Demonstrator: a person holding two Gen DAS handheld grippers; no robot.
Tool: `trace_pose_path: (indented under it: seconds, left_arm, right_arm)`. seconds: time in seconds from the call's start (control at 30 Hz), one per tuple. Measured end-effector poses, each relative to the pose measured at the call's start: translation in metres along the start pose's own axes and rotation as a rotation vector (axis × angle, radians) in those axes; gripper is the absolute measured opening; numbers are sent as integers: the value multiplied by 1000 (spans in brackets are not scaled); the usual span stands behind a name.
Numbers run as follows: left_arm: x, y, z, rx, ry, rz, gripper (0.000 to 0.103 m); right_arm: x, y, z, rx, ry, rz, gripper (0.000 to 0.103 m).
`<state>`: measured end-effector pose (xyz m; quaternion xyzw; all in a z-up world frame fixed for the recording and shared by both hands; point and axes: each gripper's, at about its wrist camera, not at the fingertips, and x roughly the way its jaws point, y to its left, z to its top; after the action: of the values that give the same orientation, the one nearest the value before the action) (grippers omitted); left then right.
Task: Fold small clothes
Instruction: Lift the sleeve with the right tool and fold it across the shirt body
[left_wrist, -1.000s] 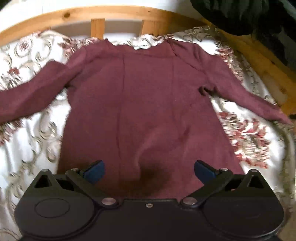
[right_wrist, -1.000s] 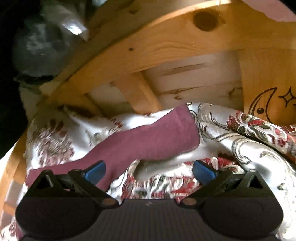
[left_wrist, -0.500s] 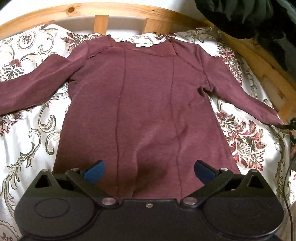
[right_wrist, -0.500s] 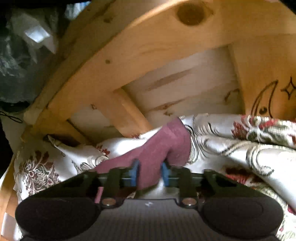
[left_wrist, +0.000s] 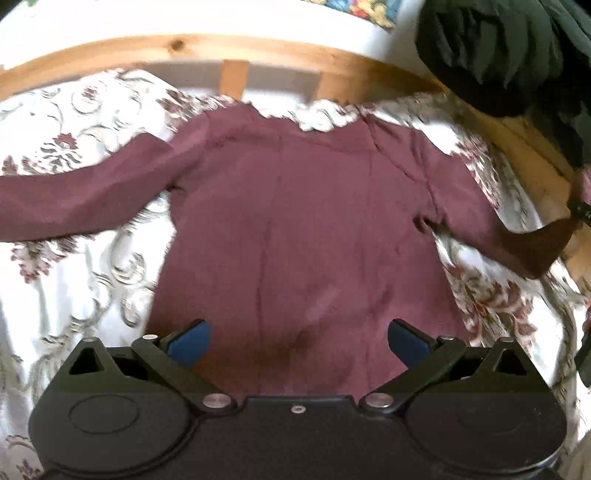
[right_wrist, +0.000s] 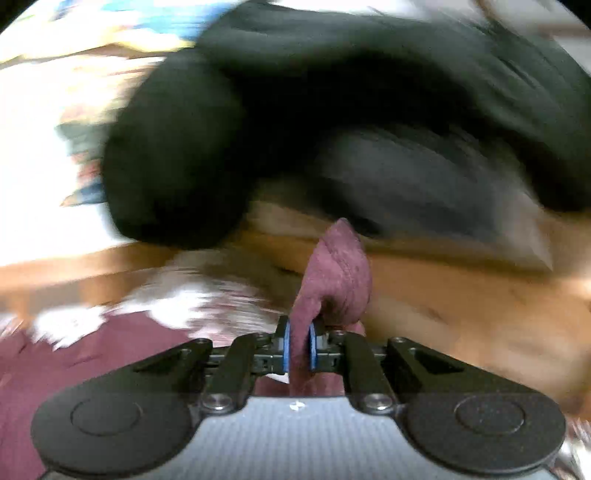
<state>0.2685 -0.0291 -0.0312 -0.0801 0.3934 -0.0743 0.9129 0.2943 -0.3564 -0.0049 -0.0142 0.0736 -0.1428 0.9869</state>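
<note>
Right gripper (right_wrist: 299, 349) fingers clamp the maroon top's (left_wrist: 314, 236) sleeve cuff (right_wrist: 338, 273), lifted off the bedspread (left_wrist: 74, 280), while the left gripper (left_wrist: 297, 341) hovers wide open over its hem.

Left wrist view: above, facing down over spread maroon long-sleeved top (left_wrist: 314, 229). Right wrist view: close on its cuff (right_wrist: 338, 273); shared part.
</note>
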Motion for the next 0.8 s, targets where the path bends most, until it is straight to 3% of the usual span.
trace_pose_path:
  seconds: [0.2, 0.43, 0.8]
  left_arm:
    - [-7, 20, 8, -87, -67, 68, 102]
    - [-12, 32, 13, -133, -122, 110, 102]
    - [-8, 33, 13, -106, -184, 108, 102]
  right_arm:
    - [-26, 95, -23, -289, -35, 269, 11]
    - [-60, 155, -63, -601, -73, 464, 11]
    - [-85, 181, -102, -757, 37, 709, 13]
